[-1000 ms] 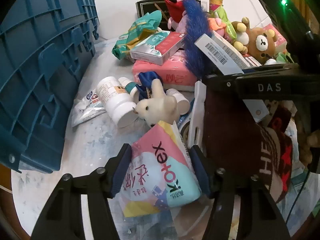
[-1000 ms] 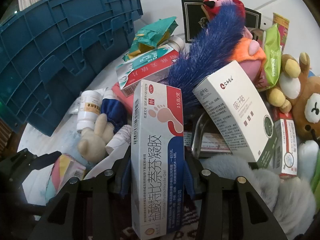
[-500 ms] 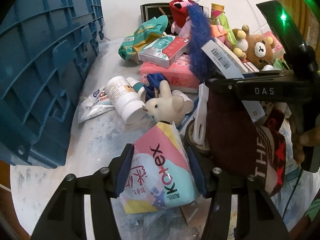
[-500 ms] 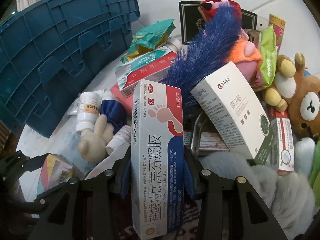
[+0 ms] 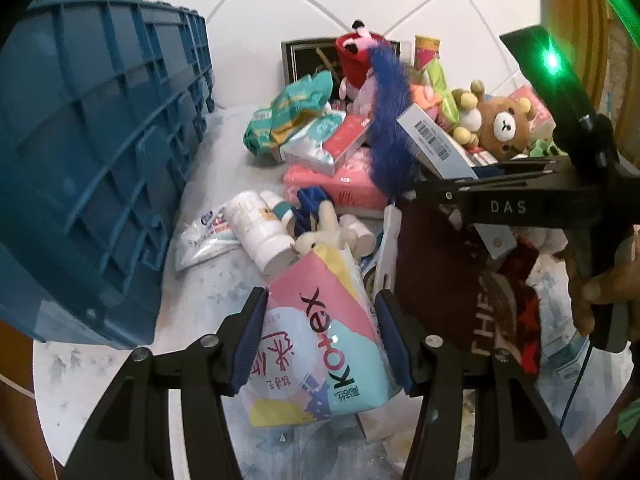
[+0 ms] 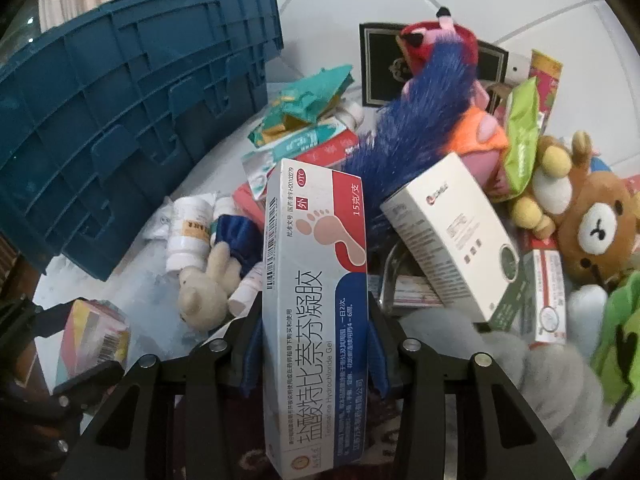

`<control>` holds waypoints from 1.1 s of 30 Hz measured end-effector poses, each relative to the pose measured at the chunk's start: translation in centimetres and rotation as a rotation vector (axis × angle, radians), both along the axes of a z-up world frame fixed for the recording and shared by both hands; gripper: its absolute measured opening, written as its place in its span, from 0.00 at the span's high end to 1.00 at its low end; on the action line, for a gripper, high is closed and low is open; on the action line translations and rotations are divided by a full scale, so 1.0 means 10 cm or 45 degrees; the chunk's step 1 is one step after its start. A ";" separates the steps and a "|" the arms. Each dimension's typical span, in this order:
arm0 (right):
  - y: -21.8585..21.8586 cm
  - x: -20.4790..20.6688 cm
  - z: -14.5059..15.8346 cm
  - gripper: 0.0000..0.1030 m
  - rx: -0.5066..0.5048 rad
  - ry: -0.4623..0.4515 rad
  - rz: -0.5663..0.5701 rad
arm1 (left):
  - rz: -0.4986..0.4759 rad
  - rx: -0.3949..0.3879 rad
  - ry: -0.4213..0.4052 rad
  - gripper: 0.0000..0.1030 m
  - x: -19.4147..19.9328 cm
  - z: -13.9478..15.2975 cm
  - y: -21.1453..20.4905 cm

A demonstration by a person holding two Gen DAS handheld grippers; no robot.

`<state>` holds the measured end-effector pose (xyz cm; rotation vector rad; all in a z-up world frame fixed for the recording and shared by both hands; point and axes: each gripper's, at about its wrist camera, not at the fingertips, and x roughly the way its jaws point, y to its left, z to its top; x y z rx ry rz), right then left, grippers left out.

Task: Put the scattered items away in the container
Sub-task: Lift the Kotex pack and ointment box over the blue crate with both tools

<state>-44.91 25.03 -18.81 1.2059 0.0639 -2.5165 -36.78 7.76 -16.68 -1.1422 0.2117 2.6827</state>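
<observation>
My left gripper (image 5: 320,336) is shut on a pink and teal Kotex pack (image 5: 316,340) and holds it above the table. My right gripper (image 6: 312,344) is shut on a long white, red and blue foot gel box (image 6: 314,312), held upright. The right gripper also shows in the left wrist view (image 5: 516,200), over the pile. The blue crate (image 5: 92,168) stands at the left, and also shows in the right wrist view (image 6: 128,120). The held Kotex pack shows at the lower left of the right wrist view (image 6: 96,344).
A pile fills the table's middle and right: white pill bottle (image 5: 260,232), small cream plush (image 6: 204,288), pink tissue pack (image 5: 340,180), blue feathery toy (image 6: 412,132), white box (image 6: 448,232), brown bear plush (image 6: 592,228), dark red cloth (image 5: 448,280), green packet (image 5: 288,116).
The left gripper has lifted the Kotex pack and pulled back, so the crate and pile look farther. The right gripper has risen slightly with the gel box.
</observation>
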 end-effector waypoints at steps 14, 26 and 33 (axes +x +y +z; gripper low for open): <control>0.02 0.48 0.84 0.59 0.013 0.204 0.000 | 0.014 0.044 0.240 0.47 0.39 0.87 0.06; -0.43 0.88 1.86 0.59 -0.002 0.437 0.075 | 0.119 0.066 0.471 0.47 0.83 1.74 -0.20; -0.82 0.95 2.19 0.59 -0.043 0.497 0.066 | 0.133 0.073 0.545 0.47 0.98 2.11 -0.56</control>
